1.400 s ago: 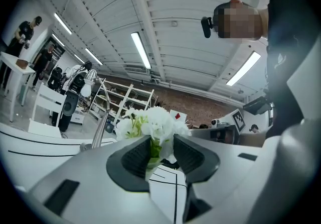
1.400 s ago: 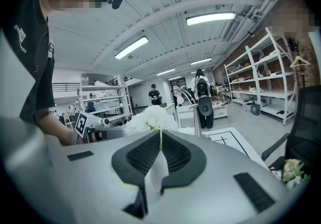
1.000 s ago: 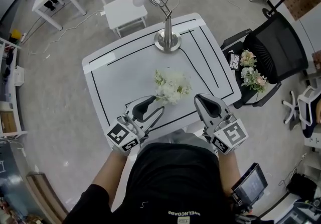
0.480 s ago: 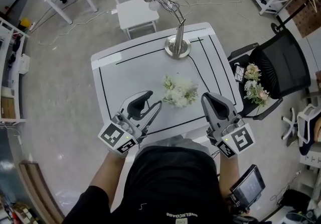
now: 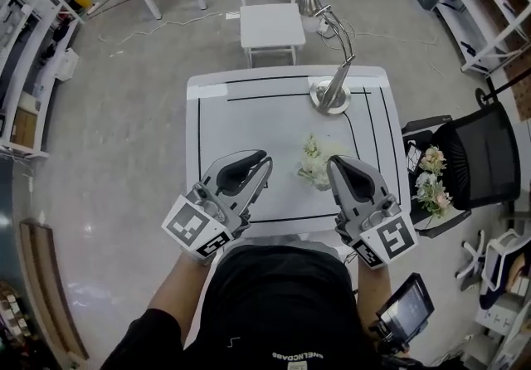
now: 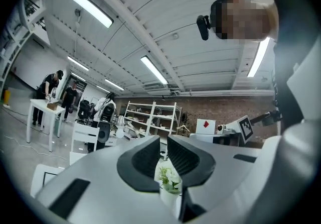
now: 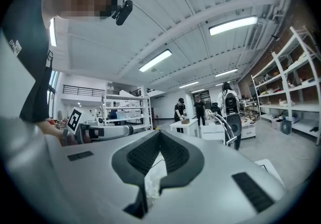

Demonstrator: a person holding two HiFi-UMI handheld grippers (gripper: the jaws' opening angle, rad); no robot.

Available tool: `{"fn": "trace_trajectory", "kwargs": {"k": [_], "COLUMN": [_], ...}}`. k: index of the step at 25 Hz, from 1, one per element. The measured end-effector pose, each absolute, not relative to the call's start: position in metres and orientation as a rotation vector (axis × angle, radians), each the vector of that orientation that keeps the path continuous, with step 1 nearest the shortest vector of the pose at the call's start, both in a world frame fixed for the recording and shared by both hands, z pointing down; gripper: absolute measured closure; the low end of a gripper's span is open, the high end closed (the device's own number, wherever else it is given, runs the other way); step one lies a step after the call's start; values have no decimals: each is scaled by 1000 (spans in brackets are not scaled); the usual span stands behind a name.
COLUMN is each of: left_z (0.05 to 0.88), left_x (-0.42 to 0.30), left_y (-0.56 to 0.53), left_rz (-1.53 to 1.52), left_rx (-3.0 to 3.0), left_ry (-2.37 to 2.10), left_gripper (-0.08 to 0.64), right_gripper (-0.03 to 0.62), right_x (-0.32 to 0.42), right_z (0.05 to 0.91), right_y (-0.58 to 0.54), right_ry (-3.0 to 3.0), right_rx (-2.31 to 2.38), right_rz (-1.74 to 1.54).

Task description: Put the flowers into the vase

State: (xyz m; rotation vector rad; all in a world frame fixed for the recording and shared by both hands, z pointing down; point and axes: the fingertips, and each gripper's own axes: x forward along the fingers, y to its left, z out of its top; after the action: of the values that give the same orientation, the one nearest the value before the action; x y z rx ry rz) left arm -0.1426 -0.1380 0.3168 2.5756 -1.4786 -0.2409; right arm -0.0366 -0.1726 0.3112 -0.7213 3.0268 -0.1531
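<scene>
Holds left gripper (image 5: 264,165), jaws just closing to a thin empty gap, and right gripper (image 5: 333,165), jaws pressed together, empty, near vase (image 6: 169,199); yet to fetch flowers (image 5: 431,184) from chair (image 5: 481,153).

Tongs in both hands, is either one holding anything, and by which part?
Nothing is held. The left tongs have just been closing on empty air; the right tongs are shut and empty. The flowers stand apart on the table.

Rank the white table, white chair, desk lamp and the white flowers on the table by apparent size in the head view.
1. white table
2. white chair
3. desk lamp
4. white flowers
Chair and lamp span similar lengths, but the chair covers more area, so that pair is the least certain.
</scene>
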Motion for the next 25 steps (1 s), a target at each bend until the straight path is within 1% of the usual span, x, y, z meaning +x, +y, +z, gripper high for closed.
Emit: {"fn": "trace_trajectory", "kwargs": {"k": [8, 14, 25], "left_z": [302, 299, 303], "left_x": [-178, -188, -200], "left_y": [-114, -104, -100], "left_rz": [-280, -260, -252], "left_rx": [2466, 2447, 2426], "left_ry": [-1639, -1677, -1646], "left_gripper": [554, 555, 555], "right_gripper": [591, 591, 592], "right_x": [-83, -108, -121], "right_z": [279, 283, 298], "right_y": [-145, -132, -125], "right_ry": [3037, 3047, 3110], "right_rx": [-504, -417, -456], "right_rz": [-57, -103, -153]}}
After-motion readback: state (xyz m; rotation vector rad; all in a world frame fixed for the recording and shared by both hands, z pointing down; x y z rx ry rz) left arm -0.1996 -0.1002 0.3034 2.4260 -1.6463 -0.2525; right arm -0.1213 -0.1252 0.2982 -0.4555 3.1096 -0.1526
